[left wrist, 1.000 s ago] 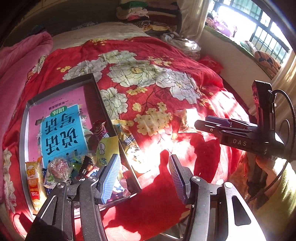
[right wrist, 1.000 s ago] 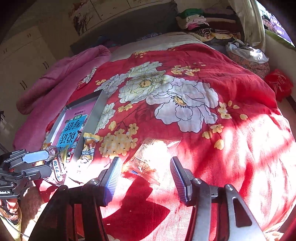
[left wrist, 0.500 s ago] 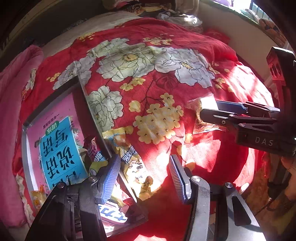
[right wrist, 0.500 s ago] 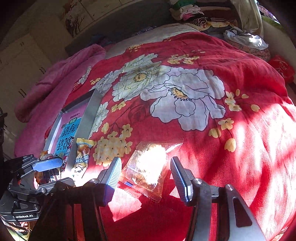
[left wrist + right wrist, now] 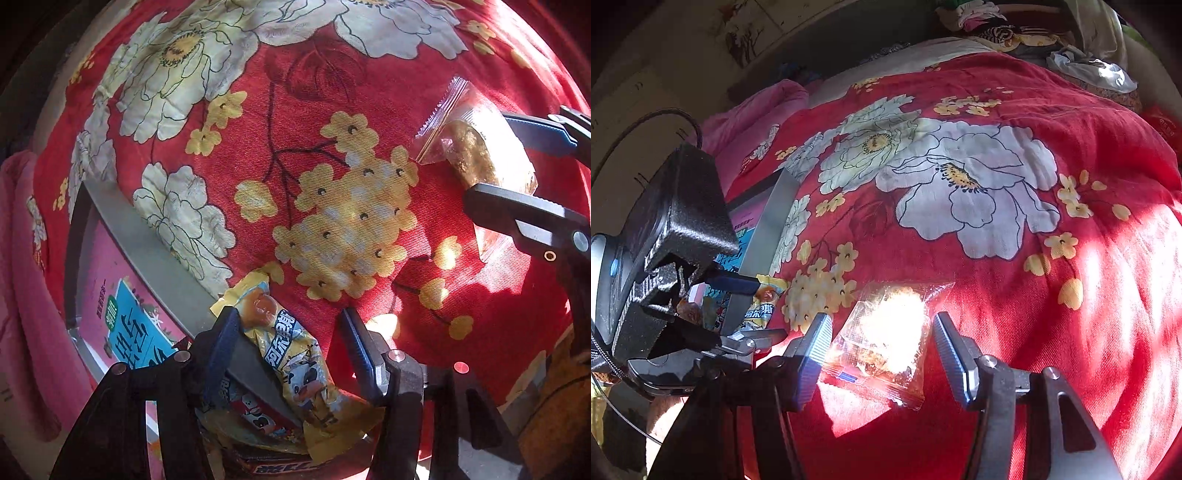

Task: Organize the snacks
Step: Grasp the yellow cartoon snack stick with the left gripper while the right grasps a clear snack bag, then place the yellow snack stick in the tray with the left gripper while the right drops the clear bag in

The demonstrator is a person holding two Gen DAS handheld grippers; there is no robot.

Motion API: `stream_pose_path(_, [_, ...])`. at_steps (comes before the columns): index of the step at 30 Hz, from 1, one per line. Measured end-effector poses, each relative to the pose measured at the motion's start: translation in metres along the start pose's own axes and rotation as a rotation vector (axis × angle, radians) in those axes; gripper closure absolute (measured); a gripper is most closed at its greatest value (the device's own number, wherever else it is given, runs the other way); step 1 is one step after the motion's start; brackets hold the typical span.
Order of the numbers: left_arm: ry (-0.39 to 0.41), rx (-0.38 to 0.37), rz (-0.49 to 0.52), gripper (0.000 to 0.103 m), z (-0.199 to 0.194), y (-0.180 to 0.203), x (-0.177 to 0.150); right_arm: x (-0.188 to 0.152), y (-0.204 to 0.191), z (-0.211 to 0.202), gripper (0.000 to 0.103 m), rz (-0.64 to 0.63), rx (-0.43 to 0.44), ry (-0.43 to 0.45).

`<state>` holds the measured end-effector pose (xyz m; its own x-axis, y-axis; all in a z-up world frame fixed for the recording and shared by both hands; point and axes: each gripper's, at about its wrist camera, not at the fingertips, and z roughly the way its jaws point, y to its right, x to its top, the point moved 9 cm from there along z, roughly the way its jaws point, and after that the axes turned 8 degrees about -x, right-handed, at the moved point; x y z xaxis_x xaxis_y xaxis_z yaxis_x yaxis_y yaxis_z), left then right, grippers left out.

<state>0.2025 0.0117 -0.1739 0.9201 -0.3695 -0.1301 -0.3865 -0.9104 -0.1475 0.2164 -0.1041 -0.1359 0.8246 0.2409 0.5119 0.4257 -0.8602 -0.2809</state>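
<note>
left gripper (image 5: 291,354) wide, astride yellow snack pack (image 5: 295,365) on tray (image 5: 155,247) rim | right gripper (image 5: 882,354) wide, clear cake packet (image 5: 886,339) between fingers, ungripped | both still unboxed

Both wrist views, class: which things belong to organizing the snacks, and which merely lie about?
Job:
yellow cartoon-printed snack packet
clear plastic packet of golden-brown snack
grey rectangular tray
left gripper
right gripper

Lying about:
red floral quilt
pink blanket
folded clothes pile

Open red quilt (image 5: 1089,314) right of clear packet (image 5: 886,343), grey tray wall (image 5: 155,254) blocking left
</note>
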Motion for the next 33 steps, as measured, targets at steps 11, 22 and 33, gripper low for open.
stream_pose_path(11, [0.118, -0.157, -0.061, 0.077, 0.001, -0.007, -0.008, 0.000, -0.009, 0.004, 0.062, -0.046, 0.041, 0.007])
stream_pose_path(22, [0.354, -0.284, -0.197, 0.077, -0.054, -0.021, -0.057, 0.016, -0.057, -0.042, 0.063, -0.121, 0.165, 0.139])
stream_pose_path(33, [0.530, -0.233, -0.406, 0.077, -0.080, -0.070, -0.128, 0.013, -0.143, -0.044, 0.063, -0.245, 0.243, 0.134])
